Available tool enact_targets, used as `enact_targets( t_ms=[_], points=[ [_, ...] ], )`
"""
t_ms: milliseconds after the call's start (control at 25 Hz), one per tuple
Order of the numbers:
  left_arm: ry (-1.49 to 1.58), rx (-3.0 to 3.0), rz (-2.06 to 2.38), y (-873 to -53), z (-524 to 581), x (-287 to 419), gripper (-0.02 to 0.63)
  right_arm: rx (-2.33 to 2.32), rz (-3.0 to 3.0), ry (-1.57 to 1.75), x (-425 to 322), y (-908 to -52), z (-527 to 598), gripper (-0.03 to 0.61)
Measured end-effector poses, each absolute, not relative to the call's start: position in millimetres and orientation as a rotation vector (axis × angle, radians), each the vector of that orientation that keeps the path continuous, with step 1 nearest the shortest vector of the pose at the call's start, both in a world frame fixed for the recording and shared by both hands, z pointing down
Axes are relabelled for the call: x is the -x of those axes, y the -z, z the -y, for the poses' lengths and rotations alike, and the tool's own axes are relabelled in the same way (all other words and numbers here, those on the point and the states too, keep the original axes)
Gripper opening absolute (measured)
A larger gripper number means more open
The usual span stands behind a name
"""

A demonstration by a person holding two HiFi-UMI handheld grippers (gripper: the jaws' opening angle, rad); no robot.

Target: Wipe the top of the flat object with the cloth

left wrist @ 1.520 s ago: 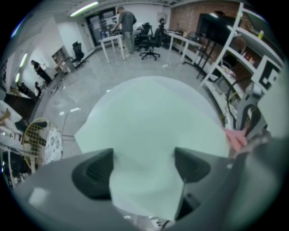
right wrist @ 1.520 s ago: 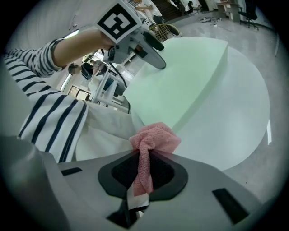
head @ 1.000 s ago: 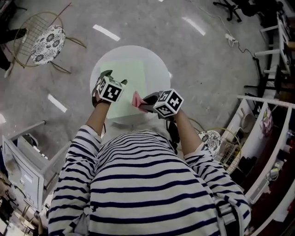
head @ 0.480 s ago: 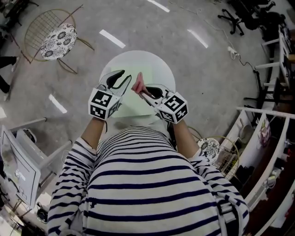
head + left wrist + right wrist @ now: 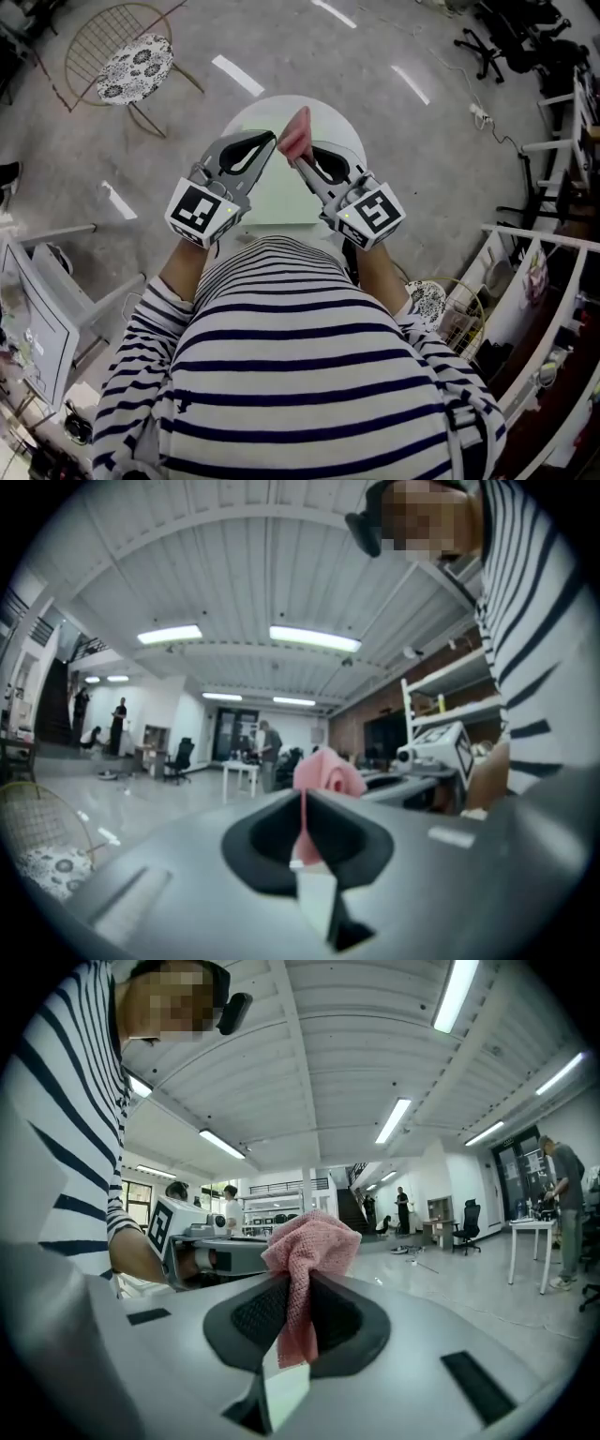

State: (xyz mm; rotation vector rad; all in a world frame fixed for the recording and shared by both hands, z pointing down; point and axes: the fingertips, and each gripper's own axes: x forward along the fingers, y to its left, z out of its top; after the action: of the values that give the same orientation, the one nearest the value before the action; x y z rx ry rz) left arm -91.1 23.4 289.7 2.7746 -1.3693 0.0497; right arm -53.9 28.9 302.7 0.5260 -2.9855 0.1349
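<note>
Your right hand-held gripper was clamped tight on the pink cloth. A bunched wad stuck out past the tips and a tail hung down between the jaws. Your left hand-held gripper had just been closing and was pretty much fully shut, with what looked like a thin edge of the same cloth nipped between its jaws.

Both pointed roughly level, tips meeting at the cloth, up in the air well above the desk. My guess is you held it two-handed to stretch or re-fold it into a flatter pad, since a wad like that wouldn't wipe much.

The flat object, that pale green sheet, lay on the round white desk below, showing between the two grippers in the head view. Nothing was touching it, so no wiping was going on at that point.
</note>
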Motion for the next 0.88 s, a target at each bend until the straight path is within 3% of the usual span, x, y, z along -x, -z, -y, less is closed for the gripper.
enact_targets(
  t_ms=[880],
  points=[
    [0.099, -2.783, 1.292, -280, -39, 92, 0.012, -0.658, 2.967, -0.102, 44, -284, -32, 0.046]
  ],
)
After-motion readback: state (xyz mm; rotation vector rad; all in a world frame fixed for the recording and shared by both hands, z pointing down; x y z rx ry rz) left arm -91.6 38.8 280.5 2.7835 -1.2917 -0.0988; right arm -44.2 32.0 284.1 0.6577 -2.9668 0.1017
